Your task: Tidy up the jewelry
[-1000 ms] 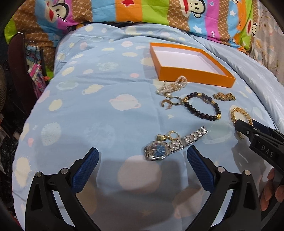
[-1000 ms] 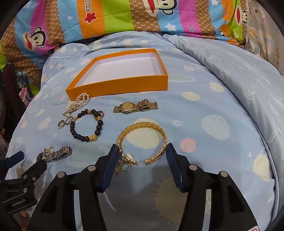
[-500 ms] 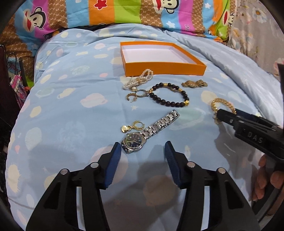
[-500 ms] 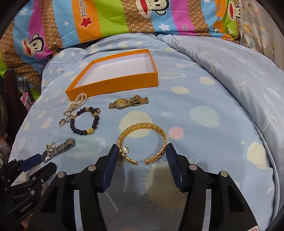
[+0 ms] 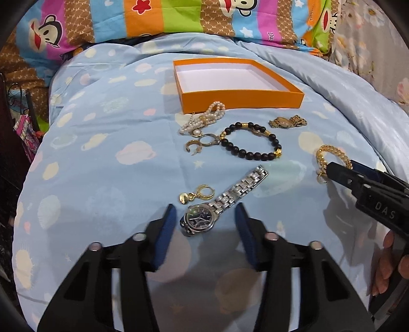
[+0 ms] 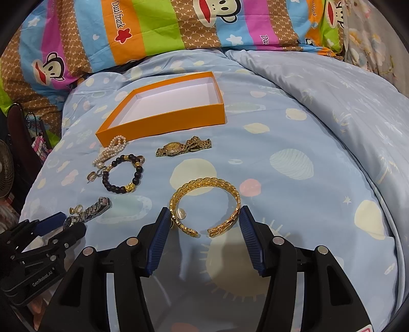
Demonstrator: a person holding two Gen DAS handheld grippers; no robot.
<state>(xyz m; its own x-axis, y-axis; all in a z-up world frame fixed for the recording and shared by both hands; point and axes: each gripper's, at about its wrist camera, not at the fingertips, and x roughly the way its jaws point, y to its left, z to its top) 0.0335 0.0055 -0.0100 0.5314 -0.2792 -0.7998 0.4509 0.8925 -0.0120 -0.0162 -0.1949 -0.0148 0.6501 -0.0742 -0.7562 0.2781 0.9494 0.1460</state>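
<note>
An empty orange box [image 5: 242, 98] [image 6: 163, 122] sits on the blue bedspread. In front of it lie a pearl bracelet [image 5: 204, 120], a black bead bracelet [image 5: 251, 144], a gold watch [image 6: 182, 148] and small earrings [image 5: 196, 196]. My left gripper [image 5: 205, 217] is open, its blue pads either side of a silver watch [image 5: 219, 201] face. My right gripper [image 6: 204, 222] is open around the open ends of a gold bangle [image 6: 204, 201], which carries a pearl earring [image 6: 181, 212].
A colourful monkey-print pillow [image 6: 179, 23] lies behind the box. The bed edge drops off at left, with dark clutter [image 5: 23, 132] beside it. Plain bedspread [image 6: 319, 143] extends to the right.
My left gripper narrowed from wide open and moved in on the silver watch's face. My right gripper stayed open around the gold bangle, shifting slightly.
</note>
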